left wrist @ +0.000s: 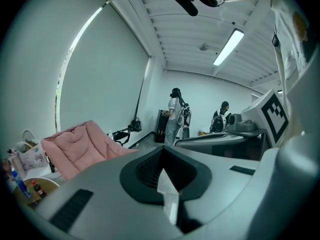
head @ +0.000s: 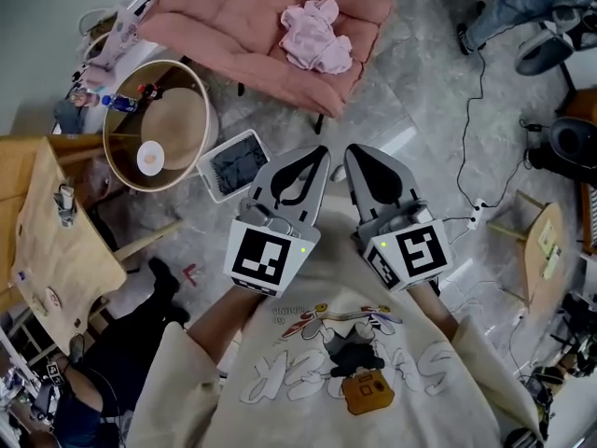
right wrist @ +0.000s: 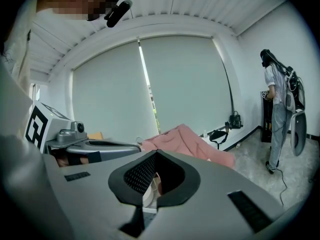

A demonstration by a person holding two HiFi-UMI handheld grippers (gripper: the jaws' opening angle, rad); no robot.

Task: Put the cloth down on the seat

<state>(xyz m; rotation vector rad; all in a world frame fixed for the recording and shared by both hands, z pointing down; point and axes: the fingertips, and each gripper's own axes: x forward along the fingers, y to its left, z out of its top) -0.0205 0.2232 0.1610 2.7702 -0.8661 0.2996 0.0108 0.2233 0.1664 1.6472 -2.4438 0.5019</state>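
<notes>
A crumpled pale pink cloth lies on the pink padded seat at the top of the head view, with nothing holding it. Both grippers are drawn back close to my chest, well short of the seat and side by side. The left gripper has its jaws together with nothing between them, and so does the right gripper. In the left gripper view the shut left gripper points past the seat. In the right gripper view the right gripper is shut, with the seat beyond it.
A round wicker basket and a white tray holding dark fabric stand on the floor left of the grippers. A wooden table is at far left. A cable with a power strip crosses the floor at right. Two people stand far off.
</notes>
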